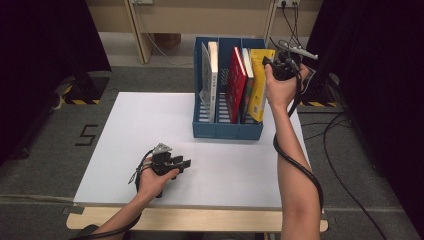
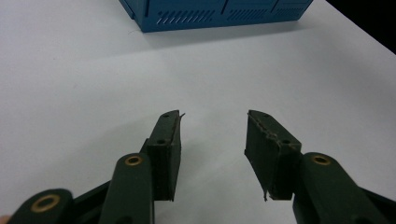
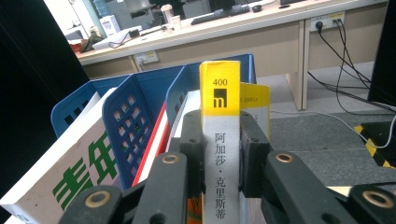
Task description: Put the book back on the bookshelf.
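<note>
The right gripper (image 3: 219,154) had its jaws clamped on the spine of a yellow-topped book (image 3: 220,140), which stood upright between the pads, in the right-hand compartment of the blue file rack (image 1: 227,131). The left gripper (image 2: 212,140) rested on the white table (image 1: 130,150), jaws spread on nothing, the rack at its 12 o'clock.

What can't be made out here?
- Right gripper view: lower spine of the yellow-and-grey book held by the right gripper, hidden behind its jaws.
- Left gripper view: blue plastic file rack, its top cut off by the upper edge.
- High view: cover text of the red book, too small.
</note>
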